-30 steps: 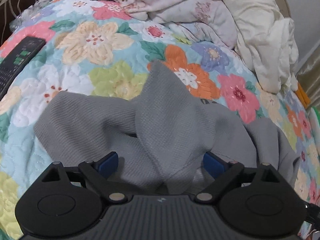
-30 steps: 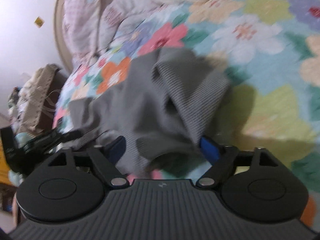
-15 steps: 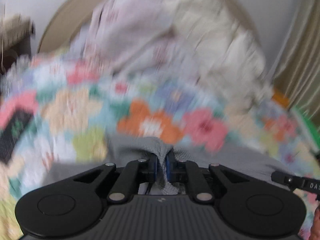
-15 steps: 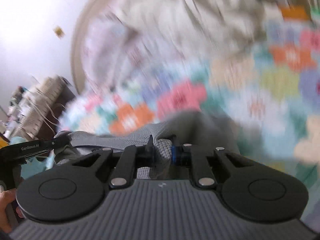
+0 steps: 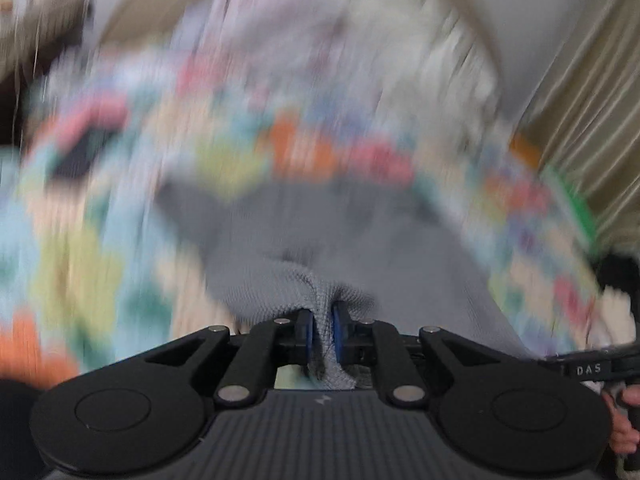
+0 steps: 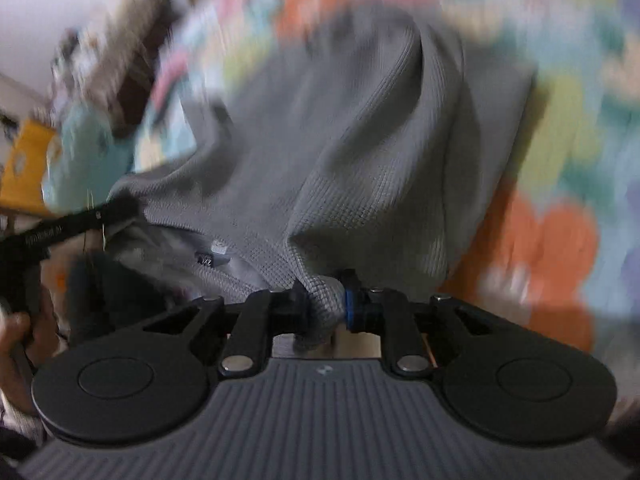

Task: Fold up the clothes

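Pinching the grey knit top [image 6: 360, 152] in both my left gripper [image 5: 321, 330] and right gripper [image 6: 326, 308], I judged even tension best to spread it flat over the bed [image 5: 80, 248].

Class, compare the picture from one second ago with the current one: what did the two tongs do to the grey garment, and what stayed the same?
Both tongs went from open to shut: the left tongs and right tongs each pinched a fold of the grey knit garment and are lifting it, the views blurring with motion. The floral quilt stays beneath, and the pile of bedding stays at the head of the bed.
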`<move>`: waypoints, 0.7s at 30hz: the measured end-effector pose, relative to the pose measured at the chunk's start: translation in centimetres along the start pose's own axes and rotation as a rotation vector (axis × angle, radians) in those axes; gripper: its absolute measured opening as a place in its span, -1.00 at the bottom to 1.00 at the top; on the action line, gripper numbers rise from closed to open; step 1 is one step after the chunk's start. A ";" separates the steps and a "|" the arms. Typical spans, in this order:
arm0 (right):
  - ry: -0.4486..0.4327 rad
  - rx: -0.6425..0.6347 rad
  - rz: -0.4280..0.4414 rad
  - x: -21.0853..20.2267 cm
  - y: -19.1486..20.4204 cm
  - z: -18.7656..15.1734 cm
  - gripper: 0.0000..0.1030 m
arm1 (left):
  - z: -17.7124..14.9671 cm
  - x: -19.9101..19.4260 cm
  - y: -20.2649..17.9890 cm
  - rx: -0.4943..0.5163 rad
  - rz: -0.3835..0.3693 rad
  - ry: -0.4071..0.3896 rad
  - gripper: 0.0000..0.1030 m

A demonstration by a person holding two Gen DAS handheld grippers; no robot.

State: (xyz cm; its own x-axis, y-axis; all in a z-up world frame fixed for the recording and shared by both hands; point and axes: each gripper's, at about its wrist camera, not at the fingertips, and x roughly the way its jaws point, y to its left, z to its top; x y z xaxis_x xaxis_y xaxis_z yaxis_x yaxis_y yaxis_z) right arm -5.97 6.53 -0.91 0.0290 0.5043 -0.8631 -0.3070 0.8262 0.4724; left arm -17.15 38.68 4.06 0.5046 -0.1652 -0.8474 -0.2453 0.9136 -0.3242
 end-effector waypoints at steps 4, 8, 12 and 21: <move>-0.172 0.011 -0.069 -4.3 -0.7 2.4 0.02 | 0.6 -2.1 2.3 -0.075 0.000 -0.012 -0.34; -0.395 -0.100 -0.186 -6.8 0.3 6.7 0.31 | 4.0 -5.7 2.6 -0.101 -0.016 -0.224 0.60; -0.477 -0.291 -0.245 -2.9 1.3 12.8 0.31 | 9.8 -2.3 1.8 -0.048 0.052 -0.327 0.99; -0.329 -0.415 -0.297 9.7 -0.2 23.1 0.31 | 20.1 21.0 0.7 0.242 0.309 0.081 0.88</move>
State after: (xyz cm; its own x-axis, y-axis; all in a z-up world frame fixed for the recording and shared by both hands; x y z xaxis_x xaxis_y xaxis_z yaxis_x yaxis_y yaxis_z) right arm 16.37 17.10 -5.27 0.4425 0.3728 -0.8156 -0.5842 0.8099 0.0533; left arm 9.91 43.29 -5.48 0.3689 0.1109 -0.9228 -0.1679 0.9845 0.0512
